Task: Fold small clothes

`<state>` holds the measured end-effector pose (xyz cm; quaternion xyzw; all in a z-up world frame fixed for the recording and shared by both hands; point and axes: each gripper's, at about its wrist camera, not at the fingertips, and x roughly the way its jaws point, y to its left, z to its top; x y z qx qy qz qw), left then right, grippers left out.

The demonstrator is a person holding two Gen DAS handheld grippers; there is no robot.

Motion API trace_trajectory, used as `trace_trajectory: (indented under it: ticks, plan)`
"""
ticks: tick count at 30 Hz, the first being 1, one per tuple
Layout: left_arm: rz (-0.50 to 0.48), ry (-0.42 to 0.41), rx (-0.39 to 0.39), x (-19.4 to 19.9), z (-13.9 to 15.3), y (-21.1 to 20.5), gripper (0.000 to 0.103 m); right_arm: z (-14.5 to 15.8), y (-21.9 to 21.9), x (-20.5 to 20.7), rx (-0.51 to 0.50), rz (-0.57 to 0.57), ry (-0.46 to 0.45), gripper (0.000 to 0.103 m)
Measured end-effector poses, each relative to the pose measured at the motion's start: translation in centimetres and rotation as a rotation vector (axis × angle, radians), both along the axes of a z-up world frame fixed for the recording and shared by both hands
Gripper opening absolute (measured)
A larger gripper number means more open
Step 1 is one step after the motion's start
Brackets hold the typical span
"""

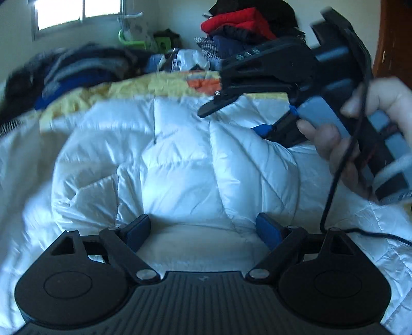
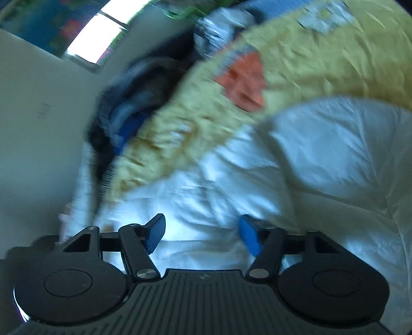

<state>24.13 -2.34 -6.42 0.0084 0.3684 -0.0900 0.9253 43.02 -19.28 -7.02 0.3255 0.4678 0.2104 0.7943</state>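
A white quilted puffer jacket (image 1: 185, 159) lies crumpled on the bed and fills the middle of the left wrist view. My left gripper (image 1: 203, 229) hovers just over its near part, jaws wide open, with nothing between the blue pads (image 1: 267, 229). My right gripper (image 1: 231, 121) shows at the upper right of that view, held by a hand (image 1: 332, 144) above the jacket's far side. In the blurred right wrist view the right gripper (image 2: 202, 234) stands open over the same white jacket (image 2: 322, 154), and its pads (image 2: 154, 232) grip nothing.
A yellow blanket (image 1: 159, 83) with an orange patch (image 2: 244, 82) lies beyond the jacket. Dark and blue clothes (image 1: 77, 69) are heaped at the back left, and a red and dark pile (image 1: 239, 23) at the back right. A black cable (image 1: 332, 185) hangs from the right gripper.
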Motion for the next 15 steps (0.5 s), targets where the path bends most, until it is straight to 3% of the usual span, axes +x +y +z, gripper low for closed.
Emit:
trace_trajectory:
  ticks: [4,7,9,12,15]
  plan:
    - [-0.019,-0.051,-0.005,0.0,-1.0,0.3,0.098,-1.9,-1.0,-0.6,0.058,-0.019,-0.018,0.052]
    - [-0.016,-0.058,-0.004,0.0,-0.9,0.2,0.099,-1.3,-1.5,-1.1,0.036,-0.021,-0.010,0.049]
    - [-0.011,-0.064,-0.021,-0.1,-0.9,0.4,0.099,0.4,-2.5,-3.4,-0.005,-0.028,-0.076,0.058]
    - [-0.009,-0.068,-0.045,-0.4,-1.1,0.6,0.099,3.0,-5.4,-9.1,-0.081,-0.063,-0.271,0.079]
    - [-0.011,-0.070,-0.064,-0.4,-1.2,0.8,0.101,3.9,-11.2,-15.4,-0.114,-0.206,-0.400,0.082]
